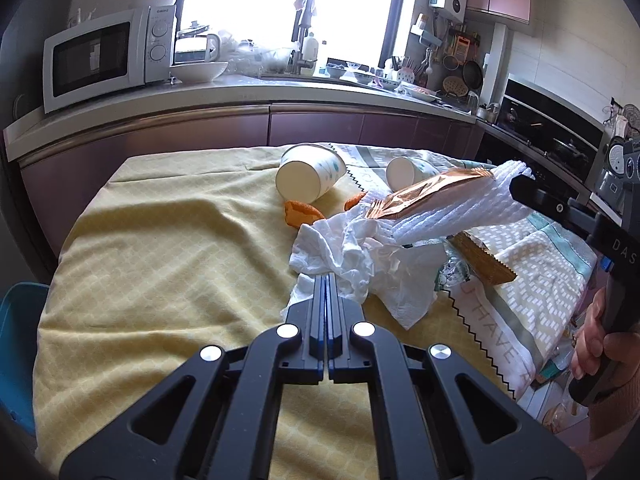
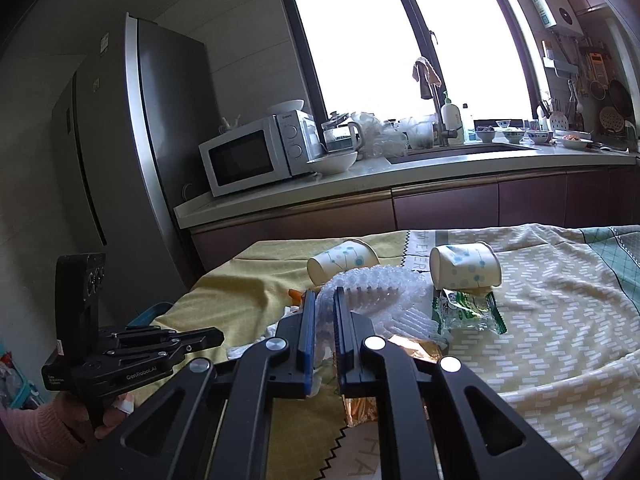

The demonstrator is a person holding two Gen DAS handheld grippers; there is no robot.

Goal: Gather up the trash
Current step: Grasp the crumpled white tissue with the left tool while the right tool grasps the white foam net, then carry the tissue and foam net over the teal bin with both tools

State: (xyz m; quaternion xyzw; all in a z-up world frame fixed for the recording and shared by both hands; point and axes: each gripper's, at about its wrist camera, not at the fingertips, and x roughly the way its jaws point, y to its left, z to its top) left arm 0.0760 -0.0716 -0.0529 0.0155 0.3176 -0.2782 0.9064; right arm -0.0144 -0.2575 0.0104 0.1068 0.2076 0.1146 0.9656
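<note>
The left tongs (image 1: 327, 280) are pressing together on the near edge of a crumpled white tissue (image 1: 352, 256), which is lying on the yellow cloth of the surface (image 1: 160, 240). The right tongs (image 2: 323, 300) are clamping on a white foam net sleeve (image 2: 380, 284), lifting it over the pile; in the left wrist view the sleeve is stretching toward the right with a copper foil wrapper (image 1: 432, 194) lying along it.

Just right of the sleeve, a green snack packet (image 2: 468, 312) is lying against a tipped paper cup (image 2: 466, 266). A second tipped paper cup (image 2: 340, 260) is lying farther left, near the far edge of the surface. Orange peel (image 1: 302, 214) is sitting between this cup and the tissue. A flat brown wafer-like piece (image 1: 486, 258) is resting right of the tissue, under the sleeve.

Beyond the surface, a microwave (image 1: 104, 56) is standing on the far kitchen counter.
</note>
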